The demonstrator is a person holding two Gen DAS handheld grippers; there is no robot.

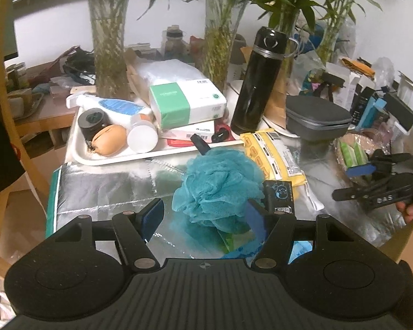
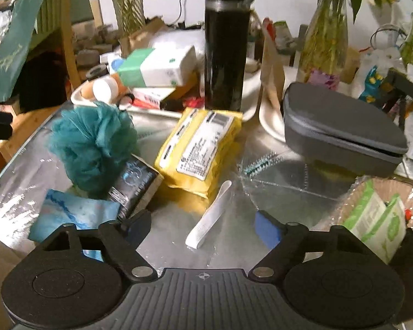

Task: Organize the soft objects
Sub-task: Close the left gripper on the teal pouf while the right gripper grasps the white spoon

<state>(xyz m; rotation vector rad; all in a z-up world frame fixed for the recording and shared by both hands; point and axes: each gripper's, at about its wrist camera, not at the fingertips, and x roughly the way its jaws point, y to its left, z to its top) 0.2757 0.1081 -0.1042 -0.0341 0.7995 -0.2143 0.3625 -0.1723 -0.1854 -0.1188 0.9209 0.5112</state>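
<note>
- Looking along the left gripper [image 1: 203,216]: its jaws stand apart with the blue pads either side of the near edge of a teal mesh bath pouf [image 1: 219,187]; the right pad lies against the mesh, the left pad stands clear of it, so no firm hold shows.
- The pouf rests on a silver foil-covered tabletop [image 1: 104,189], with a small black printed packet [image 1: 278,196] touching its right side and a yellow plastic pack with white labels [image 1: 275,159] just behind.
- A white tray [image 1: 77,140] at the back left bears a tan rounded pouch [image 1: 108,143], a white spray bottle [image 1: 107,104] and a green-and-white tissue pack [image 1: 187,100].
- A tall black flask [image 1: 257,82] stands upright beside a grey zipped case [image 1: 316,118].
- The right gripper [image 1: 352,181], seen at the far right, is held by a hand [image 1: 411,210].
- Looking along the right gripper [image 2: 203,225]: its jaws are wide, nothing pressed between them; a white folded elastic band [image 2: 209,217] lies flat on the foil between and ahead of the pads.
- The yellow pack [image 2: 201,148] lies beyond the band, the pouf [image 2: 92,143] to its left, the black packet [image 2: 135,189] between them.
- A woven basket [image 2: 352,206] at the right holds green-and-white packets [image 2: 377,217].
</note>
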